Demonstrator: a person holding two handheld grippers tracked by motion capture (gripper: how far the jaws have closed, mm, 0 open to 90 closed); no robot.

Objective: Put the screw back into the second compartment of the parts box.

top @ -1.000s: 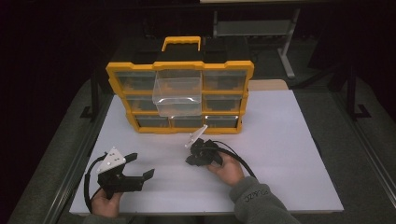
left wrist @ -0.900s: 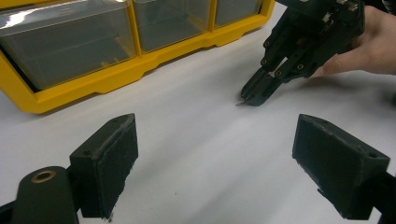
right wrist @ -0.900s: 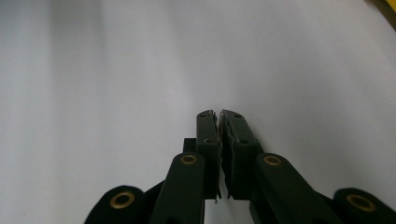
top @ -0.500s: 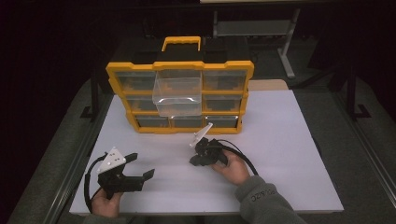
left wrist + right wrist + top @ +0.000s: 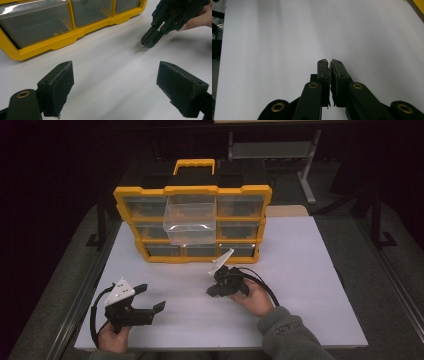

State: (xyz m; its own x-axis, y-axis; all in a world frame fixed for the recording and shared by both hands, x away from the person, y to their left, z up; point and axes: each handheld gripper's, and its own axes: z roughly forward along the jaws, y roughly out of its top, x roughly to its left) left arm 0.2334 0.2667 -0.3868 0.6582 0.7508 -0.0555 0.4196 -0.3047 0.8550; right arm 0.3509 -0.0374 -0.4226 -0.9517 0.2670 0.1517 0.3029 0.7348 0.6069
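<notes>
Your right gripper [image 5: 216,289] slid slightly right, pressed together on a tiny thin pin [image 5: 142,47] at the bench [image 5: 310,270]; left gripper [image 5: 150,299] spread, before the organizer [image 5: 192,195].

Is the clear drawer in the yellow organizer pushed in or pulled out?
Pulled out: the clear drawer juts forward from the yellow organizer, while neighbouring drawers sit flush.

Pale lettering is printed on the grey sleeve cuff [image 5: 286,328] at the person's right wrist in the high view, but it is seen upside down and too small to be read. No other text, label or number can be read.
</notes>
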